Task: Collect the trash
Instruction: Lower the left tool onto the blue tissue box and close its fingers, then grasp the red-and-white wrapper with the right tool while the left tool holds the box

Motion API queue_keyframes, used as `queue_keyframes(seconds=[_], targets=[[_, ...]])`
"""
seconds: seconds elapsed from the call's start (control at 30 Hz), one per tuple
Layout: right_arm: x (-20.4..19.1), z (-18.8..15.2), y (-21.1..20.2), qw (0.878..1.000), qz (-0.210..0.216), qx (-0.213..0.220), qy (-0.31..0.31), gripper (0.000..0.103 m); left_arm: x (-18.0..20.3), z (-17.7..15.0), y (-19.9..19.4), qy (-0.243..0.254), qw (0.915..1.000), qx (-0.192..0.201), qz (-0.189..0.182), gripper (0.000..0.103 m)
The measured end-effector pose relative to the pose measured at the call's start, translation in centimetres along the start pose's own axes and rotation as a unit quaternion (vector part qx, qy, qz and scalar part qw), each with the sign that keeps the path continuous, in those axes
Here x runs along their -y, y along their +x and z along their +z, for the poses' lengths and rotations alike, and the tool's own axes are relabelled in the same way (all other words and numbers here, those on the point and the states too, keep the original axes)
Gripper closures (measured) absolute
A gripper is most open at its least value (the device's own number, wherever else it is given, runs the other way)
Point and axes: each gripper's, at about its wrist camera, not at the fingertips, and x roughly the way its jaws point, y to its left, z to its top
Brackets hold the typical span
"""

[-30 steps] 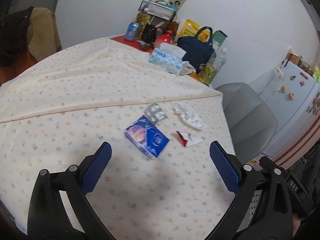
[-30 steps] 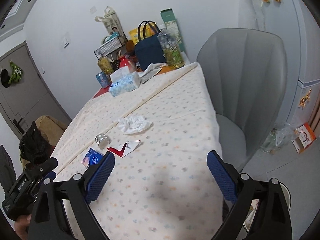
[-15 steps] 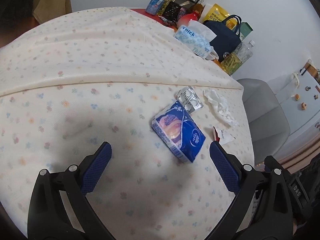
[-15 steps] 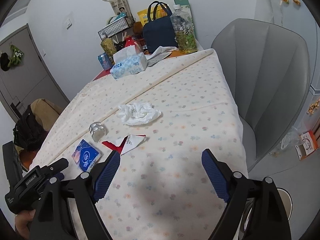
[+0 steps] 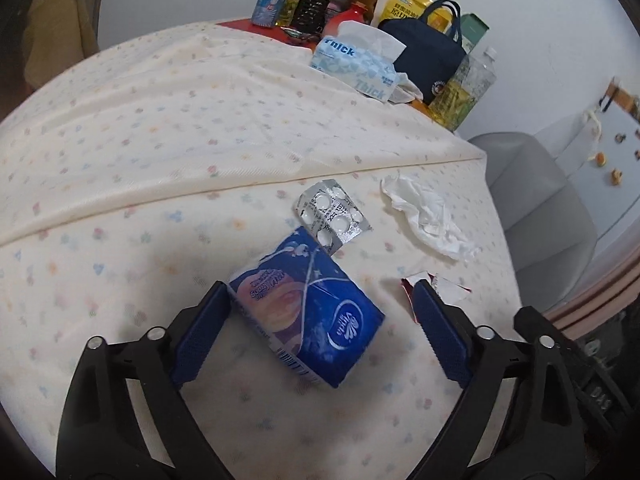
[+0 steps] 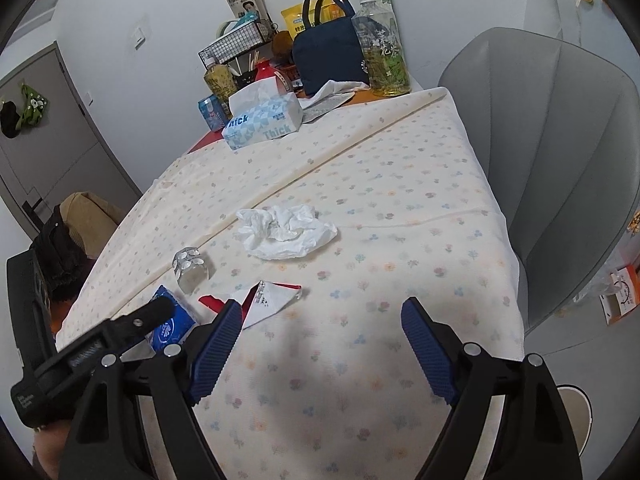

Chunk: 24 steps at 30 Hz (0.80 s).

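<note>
- Left wrist view: a flowered tablecloth point(image 5: 168, 152) is seen, with a gray chair point(image 5: 536, 208) beside it. The left gripper point(image 5: 320, 312) is spread wide around a blue tissue pack point(image 5: 308, 308), whose corner touches one finger; a pill strip point(image 5: 332, 212) lies just beyond.
- Right wrist view: the right gripper point(image 6: 322, 324) is held open over the cloth, beside a torn wrapper point(image 6: 268, 298); a crumpled tissue point(image 6: 284, 232) lies farther off.

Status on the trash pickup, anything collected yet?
Nothing looks collected. In hand: the left gripper is open around the blue tissue pack, not closed. Left: blister pack, crumpled tissue and torn wrapper all lie on the tablecloth. The right gripper is open, holding nothing.
</note>
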Motion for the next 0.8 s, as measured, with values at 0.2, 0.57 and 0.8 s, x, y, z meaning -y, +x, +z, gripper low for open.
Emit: queue_keyframes(seconds=[0.2, 0.57, 0.8], targets=[[0.1, 0.2, 0.5, 1.0, -0.002, -0.004, 0.0, 0.026, 1.5, 0.4, 1.0, 0.056, 0.9958, 0.01, 0.072, 0.059], [-4.1, 0.0, 3.1, 0.998, 0.002, -0.042, -0.054, 0.014, -2.6, 0.9, -3.7, 0.013, 0.9989, 0.041, 0.02, 0.085], [-8.0, -0.7, 5.9, 0.99, -0.03, -0.072, -0.121, 0.008, -5.4, 0.9, -5.4, -0.012, 0.9981, 0.053, 0.027, 0.085]])
